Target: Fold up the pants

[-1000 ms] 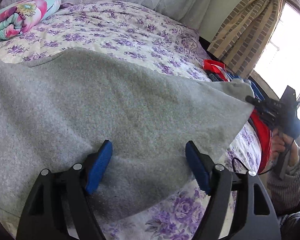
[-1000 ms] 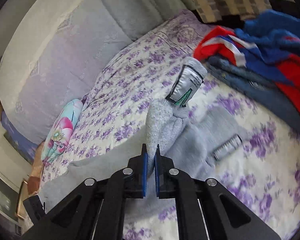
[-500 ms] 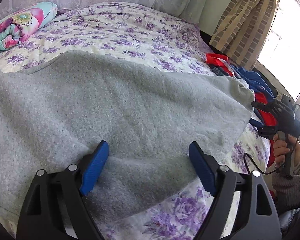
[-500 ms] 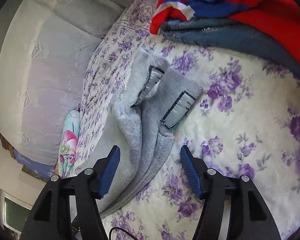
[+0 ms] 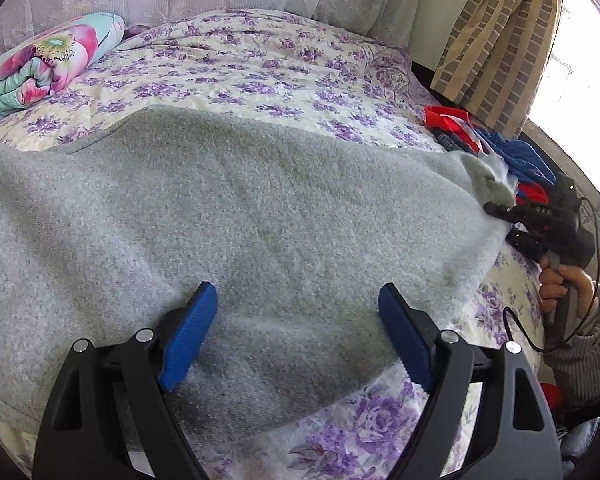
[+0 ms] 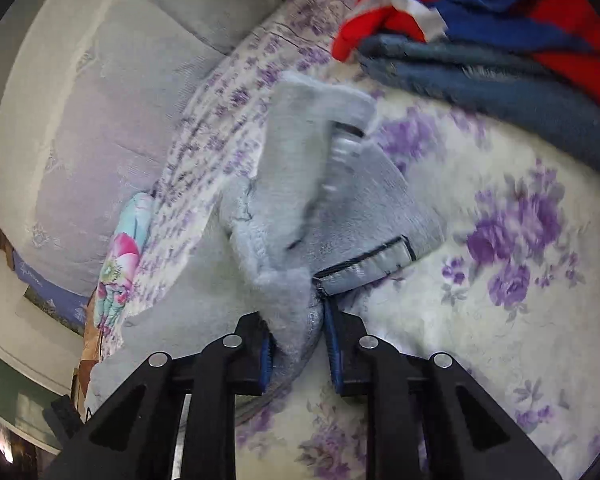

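Grey fleece pants [image 5: 236,216] lie spread across the floral bed. My left gripper [image 5: 298,332] is open, its blue pads resting over the near edge of the pants, holding nothing. My right gripper [image 6: 298,344] is closed on a bunched end of the pants [image 6: 300,240], near the silver reflective cuff strip [image 6: 364,268]. In the left wrist view the right gripper [image 5: 500,216] sits at the pants' right end, held by a hand.
A pile of red, blue and denim clothes [image 6: 500,40] lies at the bed's far side, also in the left wrist view [image 5: 500,152]. A flowered pillow [image 5: 40,64] is at the head. A curtain and window [image 5: 500,40] are to the right.
My right gripper let go of the pants end, opened, dropped toward the bed, then closed again on the bunched pants end. My left gripper stayed open over the near edge.
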A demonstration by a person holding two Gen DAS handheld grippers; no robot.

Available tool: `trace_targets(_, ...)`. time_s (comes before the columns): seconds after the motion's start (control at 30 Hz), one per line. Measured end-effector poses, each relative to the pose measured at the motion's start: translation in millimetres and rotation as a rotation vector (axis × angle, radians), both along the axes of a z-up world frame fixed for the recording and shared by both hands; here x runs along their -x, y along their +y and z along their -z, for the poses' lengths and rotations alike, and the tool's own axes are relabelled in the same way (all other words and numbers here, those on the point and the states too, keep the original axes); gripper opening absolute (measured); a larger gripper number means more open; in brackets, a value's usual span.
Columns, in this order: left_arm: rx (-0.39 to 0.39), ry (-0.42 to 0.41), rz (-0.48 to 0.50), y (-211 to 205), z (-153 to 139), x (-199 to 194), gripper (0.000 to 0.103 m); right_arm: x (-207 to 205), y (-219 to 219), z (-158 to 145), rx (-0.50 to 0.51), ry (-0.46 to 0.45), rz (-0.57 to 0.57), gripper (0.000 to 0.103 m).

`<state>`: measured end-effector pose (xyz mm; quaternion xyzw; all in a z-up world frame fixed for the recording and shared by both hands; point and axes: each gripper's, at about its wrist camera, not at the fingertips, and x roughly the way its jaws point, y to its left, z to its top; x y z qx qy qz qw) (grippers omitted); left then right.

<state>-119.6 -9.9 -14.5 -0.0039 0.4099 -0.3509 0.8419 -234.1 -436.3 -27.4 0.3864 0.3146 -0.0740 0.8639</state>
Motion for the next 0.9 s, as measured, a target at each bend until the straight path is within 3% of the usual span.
trace_targets(0.07, -0.003, -0.001, -0.008, 0.3, -0.2, -0.6, 0.081, 2.7, 10.6, -8.4, 0.089, -0.01, 0.001, 0.023)
trace_targets(0.17, -0.003, 0.003, -0.015, 0.7, -0.1, -2.4, 0.081, 5.3, 8.7, -10.8, 0.082, 0.004, -0.004, 0.028)
trace_targets(0.23, -0.017, -0.005, -0.038, 1.2, -1.5, -1.9, 0.081, 18.3, 8.6, -21.4, 0.091, 0.014, 0.021, 0.042)
trace_targets(0.33, -0.026, -0.01, -0.083, 5.3, -3.2, -1.7, 0.081, 44.1, 26.7, -53.4, 0.298, -0.037, 0.052, 0.044)
trace_targets(0.4, -0.031, -0.007, -0.091, 5.4, -2.3, -2.4, 0.081, 51.7, 48.5, -73.0, 0.44, -0.086, 0.007, 0.044)
trace_targets(0.47, -0.048, -0.015, -0.103, 3.2, -2.3, -2.0, 0.081, 46.8, 70.3, -82.5, 0.515, -0.122, -0.096, 0.044)
trace_targets(0.53, -0.066, -0.023, -0.117, 1.6, -2.3, -1.1, 0.081, 25.7, 86.9, -76.7, 0.54, -0.078, -0.202, 0.044)
trace_targets(0.63, -0.088, -0.035, -0.136, 0.2, -2.5, 0.3, 0.081, -19.0, 93.8, -30.0, 0.515, 0.155, -0.331, 0.045)
trace_targets(0.7, -0.099, -0.04, -0.158, 1.3, -3.6, 1.1, 0.081, -15.5, 99.0, -28.4, 0.56, 0.132, -0.342, 0.046)
trace_targets(0.77, -0.111, -0.044, -0.189, 6.3, -8.2, 2.3, 0.081, -6.9, 96.8, -40.2, 0.543, 0.12, -0.351, 0.045)
trace_targets(0.87, -0.104, -0.079, -0.247, 24.3, -26.4, 6.0, 0.081, 17.7, 87.2, -82.2, 0.484, -0.039, -0.372, 0.047)
trace_targets(0.9, -0.1, -0.094, -0.265, 33.7, -34.7, 6.5, 0.082, 24.2, 85.0, -100.5, 0.477, -0.101, -0.393, 0.054)
